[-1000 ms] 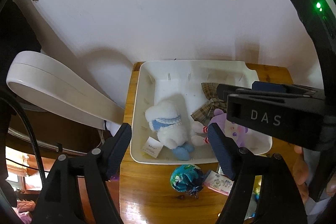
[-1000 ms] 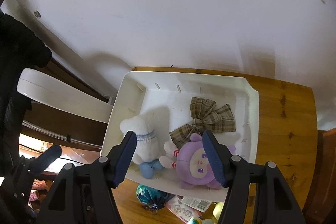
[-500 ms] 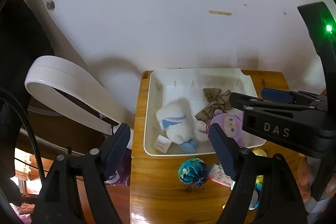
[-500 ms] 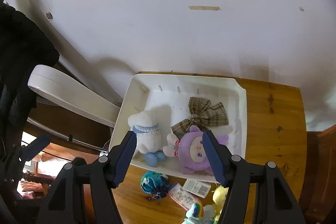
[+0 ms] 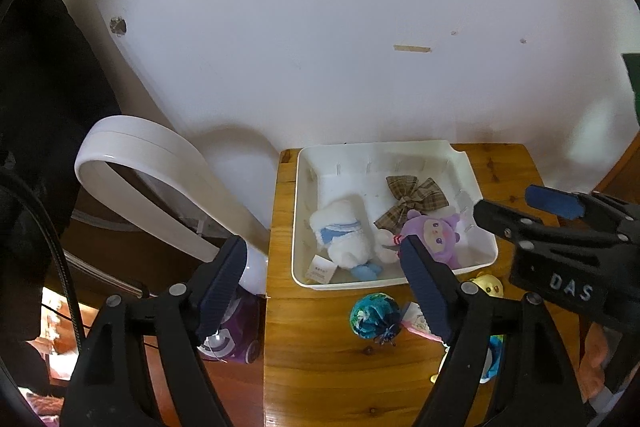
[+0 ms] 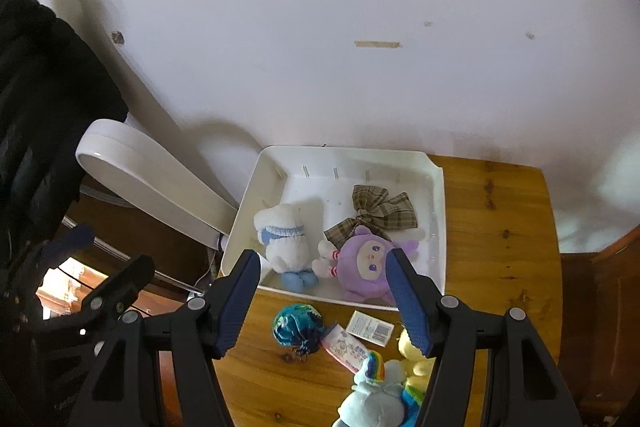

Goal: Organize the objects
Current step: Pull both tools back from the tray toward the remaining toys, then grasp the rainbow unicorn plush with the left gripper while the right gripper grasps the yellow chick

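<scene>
A white tray (image 5: pixel 460 163) (image 6: pixel 438 211) on the wooden table holds a white plush with a blue collar (image 5: pixel 344 233) (image 6: pixel 286 241), a purple plush (image 5: pixel 434 237) (image 6: pixel 366 265) and a plaid bow (image 5: pixel 416 197) (image 6: pixel 380 213). In front of the tray lie a blue-green ball pouch (image 5: pixel 374 315) (image 6: pixel 298 325), a pink packet (image 6: pixel 348 347), a yellow plush (image 6: pixel 416 353) and a rainbow-maned plush (image 6: pixel 376 391). My left gripper (image 5: pixel 324 293) hangs open and empty above the table's left edge. My right gripper (image 6: pixel 322 303) is open and empty above the tray's front rim.
A white curved seat back (image 5: pixel 160 183) (image 6: pixel 152 179) leans left of the table. A purple container (image 5: pixel 236 331) sits on the floor below it. A white wall stands behind the table (image 5: pixel 320 367) (image 6: pixel 500 227), and dark cloth (image 6: pixel 48 87) hangs at the far left.
Both grippers have pulled up and back from the tray, so it looks smaller and more of the wall and the loose toys show. The toys have not moved.
</scene>
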